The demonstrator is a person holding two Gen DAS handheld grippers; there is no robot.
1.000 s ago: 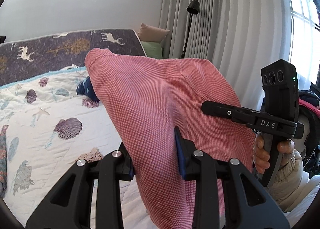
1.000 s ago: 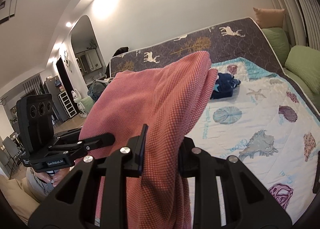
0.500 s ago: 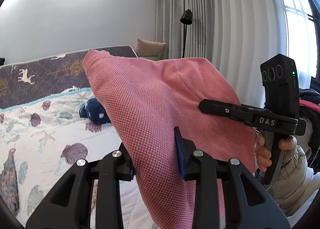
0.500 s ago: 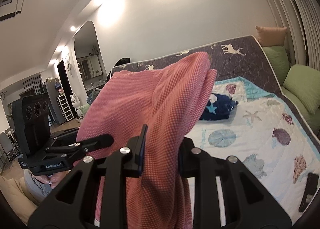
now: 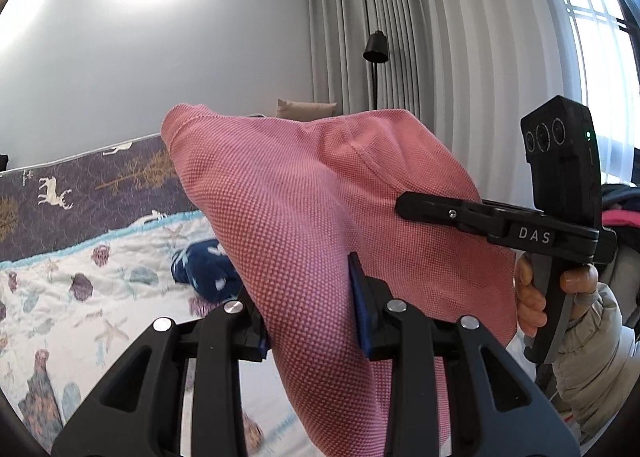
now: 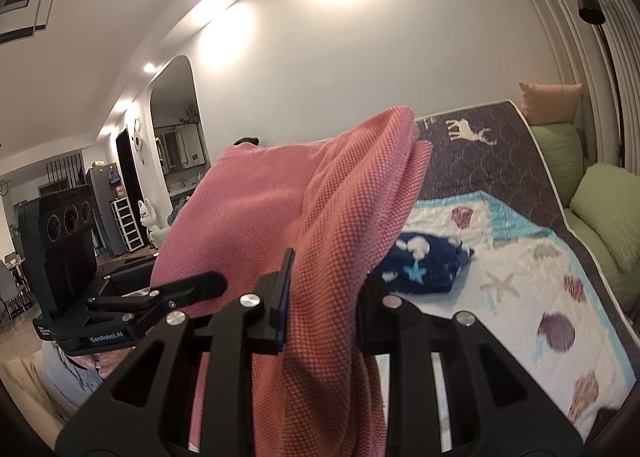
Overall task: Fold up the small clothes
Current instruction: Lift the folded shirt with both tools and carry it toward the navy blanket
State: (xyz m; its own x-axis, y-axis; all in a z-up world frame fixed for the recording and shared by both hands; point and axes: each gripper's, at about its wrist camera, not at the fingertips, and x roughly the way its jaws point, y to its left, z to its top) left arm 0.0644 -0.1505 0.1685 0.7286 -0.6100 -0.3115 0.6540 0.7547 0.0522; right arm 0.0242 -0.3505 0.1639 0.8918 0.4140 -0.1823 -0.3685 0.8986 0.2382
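A pink knit garment (image 5: 304, 217) hangs in the air above the bed, stretched between both grippers. My left gripper (image 5: 308, 309) is shut on one part of it, the cloth bulging up between the fingers. My right gripper (image 6: 324, 297) is shut on another bunched edge of the pink garment (image 6: 328, 217). In the left wrist view the right gripper (image 5: 404, 203) reaches in from the right, held by a hand (image 5: 532, 293). In the right wrist view the left gripper (image 6: 212, 283) shows at lower left.
A dark blue star-patterned garment (image 6: 428, 265) lies crumpled on the shell-print quilt (image 6: 540, 297); it is also in the left wrist view as a blue heap (image 5: 204, 273). Green cushions (image 6: 600, 209) line the bed's right side. Curtains (image 5: 460, 77) and a floor lamp (image 5: 376, 49) stand behind.
Both grippers have risen with the pink garment; the views tilt up, showing more wall and less quilt. The grips are unchanged.
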